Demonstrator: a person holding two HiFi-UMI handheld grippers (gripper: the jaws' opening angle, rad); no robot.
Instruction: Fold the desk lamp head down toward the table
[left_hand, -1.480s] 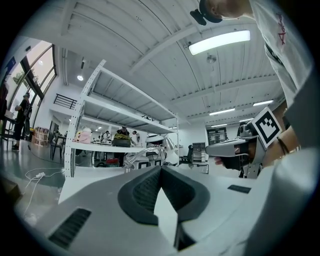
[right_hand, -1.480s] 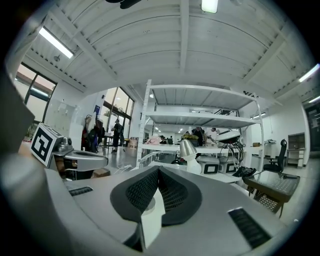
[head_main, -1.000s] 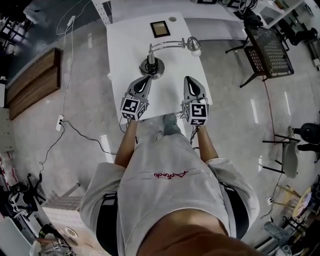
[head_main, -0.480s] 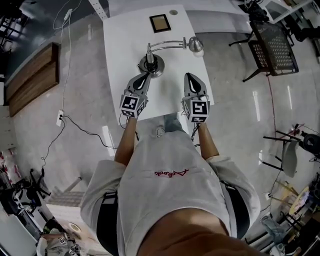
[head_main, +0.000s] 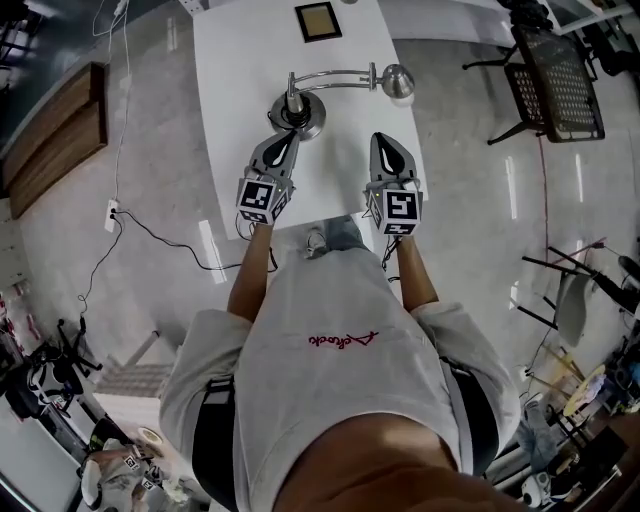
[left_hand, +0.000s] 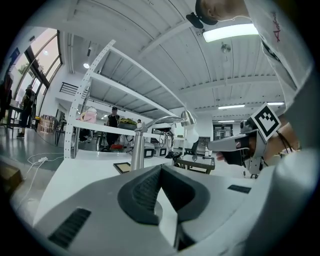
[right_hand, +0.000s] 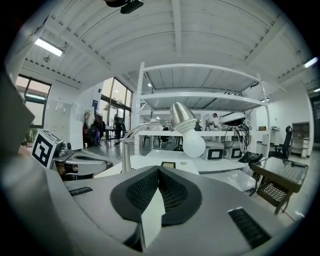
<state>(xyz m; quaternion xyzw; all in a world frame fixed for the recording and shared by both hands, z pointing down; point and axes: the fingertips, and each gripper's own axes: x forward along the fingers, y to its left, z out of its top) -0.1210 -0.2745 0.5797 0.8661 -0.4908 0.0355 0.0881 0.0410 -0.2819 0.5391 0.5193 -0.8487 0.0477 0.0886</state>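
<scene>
A chrome desk lamp stands on the white table (head_main: 230, 120). Its round base (head_main: 297, 112) is near the middle, and a curved arm runs right to the lamp head (head_main: 397, 80) with a white bulb (right_hand: 194, 144). My left gripper (head_main: 289, 137) is shut and empty, its tip just short of the base; the lamp post (left_hand: 137, 150) rises straight ahead of its jaws. My right gripper (head_main: 386, 142) is also shut and empty. It is over the table's right side, with the lamp head (right_hand: 182, 117) above and ahead of it. Neither gripper touches the lamp.
A small framed picture (head_main: 317, 20) lies at the far end of the table. A black mesh chair (head_main: 555, 75) stands to the right, and a power cable (head_main: 150, 245) runs over the floor on the left. White shelving (right_hand: 200, 95) stands beyond the table.
Both grippers have sunk a little toward the table and edged forward, still shut. The lamp has not moved. The head camera's view has shifted slightly.
</scene>
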